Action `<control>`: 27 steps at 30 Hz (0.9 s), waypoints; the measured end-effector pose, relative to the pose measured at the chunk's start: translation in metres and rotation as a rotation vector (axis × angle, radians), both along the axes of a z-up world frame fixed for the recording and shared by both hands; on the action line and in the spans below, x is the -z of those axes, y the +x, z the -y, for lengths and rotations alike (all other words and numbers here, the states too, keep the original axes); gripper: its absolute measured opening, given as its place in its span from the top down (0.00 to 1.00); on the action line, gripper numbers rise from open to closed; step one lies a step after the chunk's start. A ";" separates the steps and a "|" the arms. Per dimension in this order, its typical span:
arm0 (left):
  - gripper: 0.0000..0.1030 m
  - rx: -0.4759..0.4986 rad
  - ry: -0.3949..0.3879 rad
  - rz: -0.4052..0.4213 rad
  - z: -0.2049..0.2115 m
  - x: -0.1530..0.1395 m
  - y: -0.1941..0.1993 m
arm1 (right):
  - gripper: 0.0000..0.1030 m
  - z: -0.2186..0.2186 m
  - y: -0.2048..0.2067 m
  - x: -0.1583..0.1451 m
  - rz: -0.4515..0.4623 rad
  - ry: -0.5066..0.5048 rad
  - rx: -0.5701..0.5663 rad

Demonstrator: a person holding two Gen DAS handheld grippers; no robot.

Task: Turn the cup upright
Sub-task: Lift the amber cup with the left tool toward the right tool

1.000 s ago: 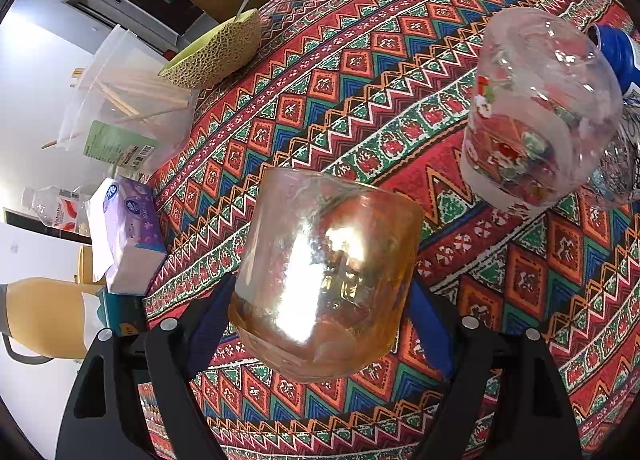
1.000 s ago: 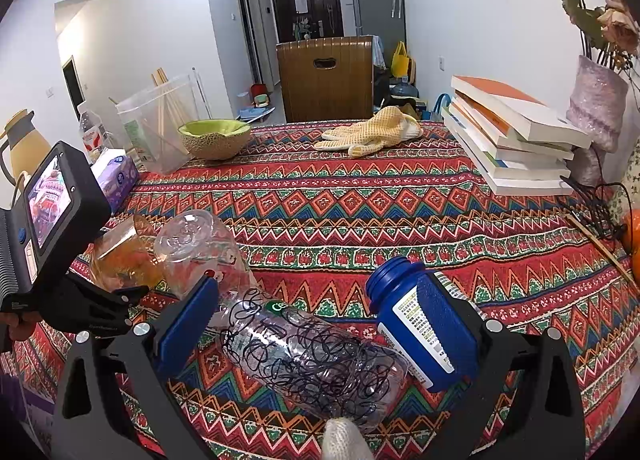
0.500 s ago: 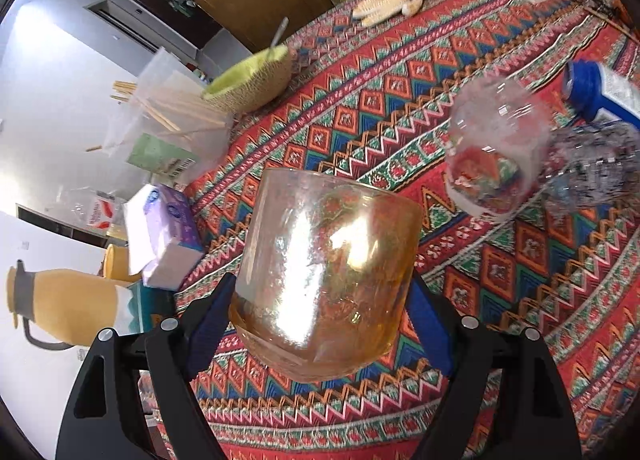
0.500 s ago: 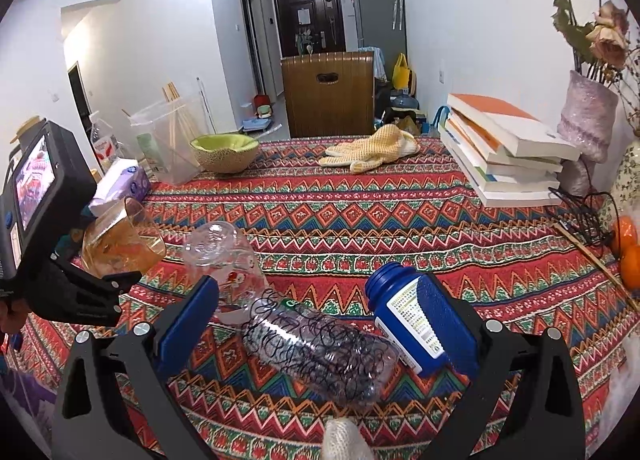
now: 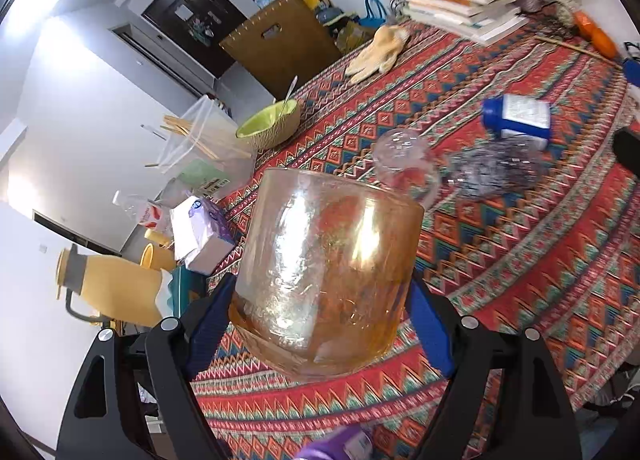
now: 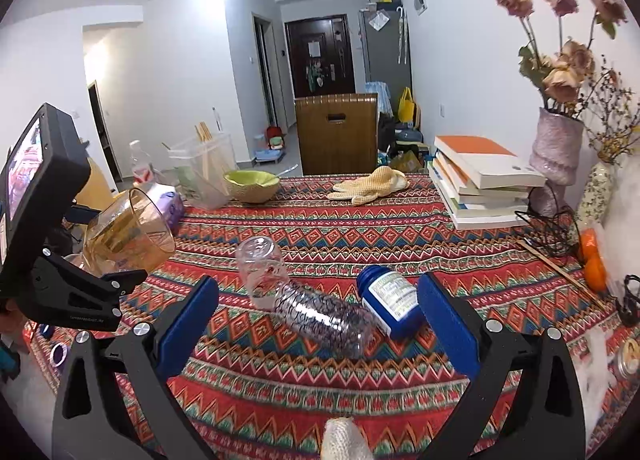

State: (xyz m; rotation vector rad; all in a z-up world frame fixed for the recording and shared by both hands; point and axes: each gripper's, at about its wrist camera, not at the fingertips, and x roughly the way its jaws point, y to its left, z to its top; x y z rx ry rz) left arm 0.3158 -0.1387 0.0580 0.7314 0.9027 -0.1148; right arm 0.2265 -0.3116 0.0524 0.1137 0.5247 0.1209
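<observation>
My left gripper is shut on an amber glass cup and holds it in the air above the patterned tablecloth. In the right wrist view the cup is tilted, its open mouth turned to the right and slightly up, at the left edge. A clear cup with a red print stands upside down on the cloth; it also shows in the left wrist view. My right gripper is open and empty, low over the near part of the table.
A clear bottle with black squiggles and a blue jar lie on the cloth. A melon bowl, plastic box, gloves, stacked books and vase stand around the far edge.
My left gripper has lifted the amber cup well above the cloth and tilted it, so its mouth now turns sideways and up. The right gripper has drawn back and risen a little.
</observation>
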 end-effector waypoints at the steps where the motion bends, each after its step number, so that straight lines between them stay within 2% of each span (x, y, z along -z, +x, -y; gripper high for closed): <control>1: 0.23 0.002 -0.006 0.003 0.002 -0.003 -0.008 | 0.07 0.001 -0.006 -0.002 0.004 0.004 -0.002; 8: 0.23 0.011 -0.058 -0.017 0.012 -0.001 -0.070 | 0.07 0.004 -0.060 -0.011 0.027 0.004 -0.013; 14: 0.23 -0.006 -0.100 -0.074 0.012 0.028 -0.107 | 0.07 0.000 -0.098 -0.002 0.017 0.001 -0.037; 19: 0.23 -0.016 -0.111 -0.119 0.012 0.061 -0.124 | 0.07 -0.004 -0.118 0.014 -0.012 -0.006 -0.049; 27: 0.23 -0.059 -0.102 -0.162 0.007 0.107 -0.123 | 0.07 -0.008 -0.128 0.045 -0.085 -0.038 -0.046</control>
